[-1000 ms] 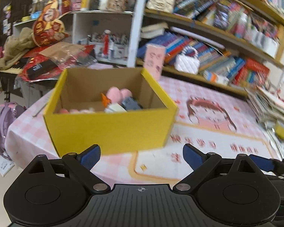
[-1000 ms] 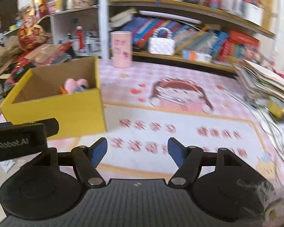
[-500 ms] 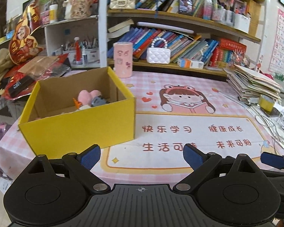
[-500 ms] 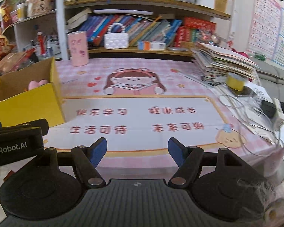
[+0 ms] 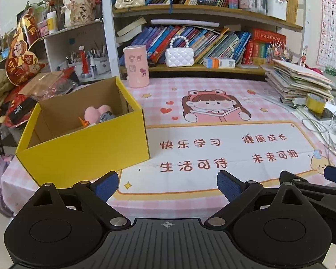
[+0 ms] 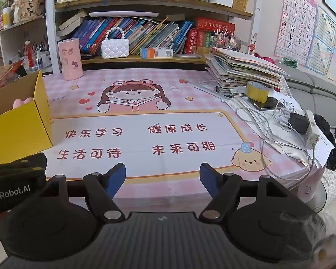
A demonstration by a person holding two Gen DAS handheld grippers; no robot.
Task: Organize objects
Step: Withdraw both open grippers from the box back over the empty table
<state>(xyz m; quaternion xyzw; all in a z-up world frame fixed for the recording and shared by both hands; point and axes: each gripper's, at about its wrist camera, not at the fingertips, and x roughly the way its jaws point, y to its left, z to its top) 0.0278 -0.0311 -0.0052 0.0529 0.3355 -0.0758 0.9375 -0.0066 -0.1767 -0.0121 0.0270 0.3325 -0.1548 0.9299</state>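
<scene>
Both empty and spread wide at the desk's (image 5: 212, 116) near edge, left gripper (image 5: 168, 185) and right gripper (image 6: 163, 176), with yellow box (image 5: 82, 150) of toys (image 5: 96, 114) far left.

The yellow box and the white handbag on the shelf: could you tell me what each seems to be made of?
Yellow box: likely corrugated cardboard, matte yellow outside, raw brown inside, with folded flaps. White handbag: apparently glossy quilted faux leather or plastic with a pearl-bead handle.
</scene>
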